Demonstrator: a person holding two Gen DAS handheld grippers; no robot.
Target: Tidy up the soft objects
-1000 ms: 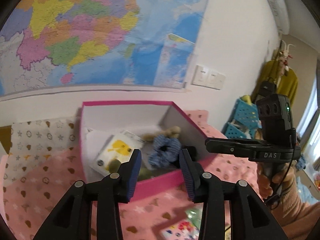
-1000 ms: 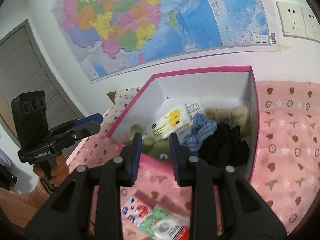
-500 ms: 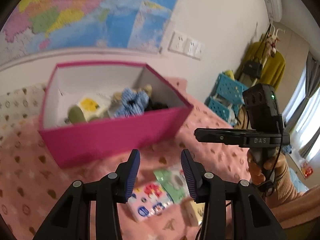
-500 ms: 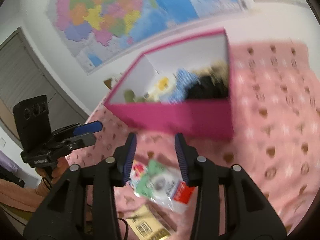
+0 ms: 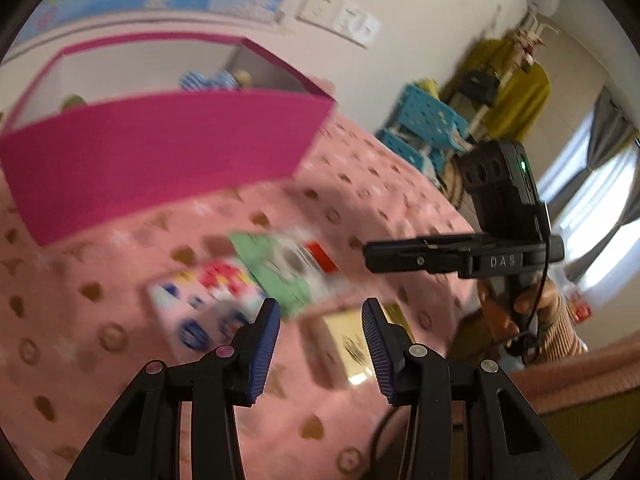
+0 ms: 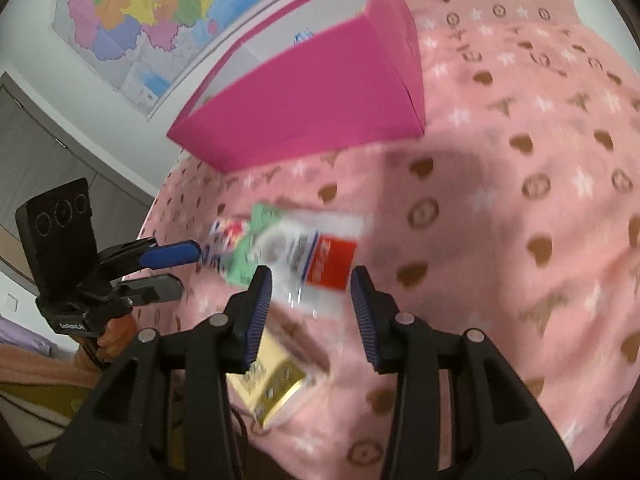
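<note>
Both sets of fingers are parted with nothing between them. The right gripper hangs right over the green-and-red packet, which lies lengthwise across its fingers; the left gripper sits a bit short of it. The packet's on the blanket in front of the pink box. A second ago both pointed into the box; now they've dropped to the packets.

Both wrist views down onto packets

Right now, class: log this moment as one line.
left gripper: open, empty | right gripper: open, empty | green packet: on pink blanket | pink box: beyond
</note>
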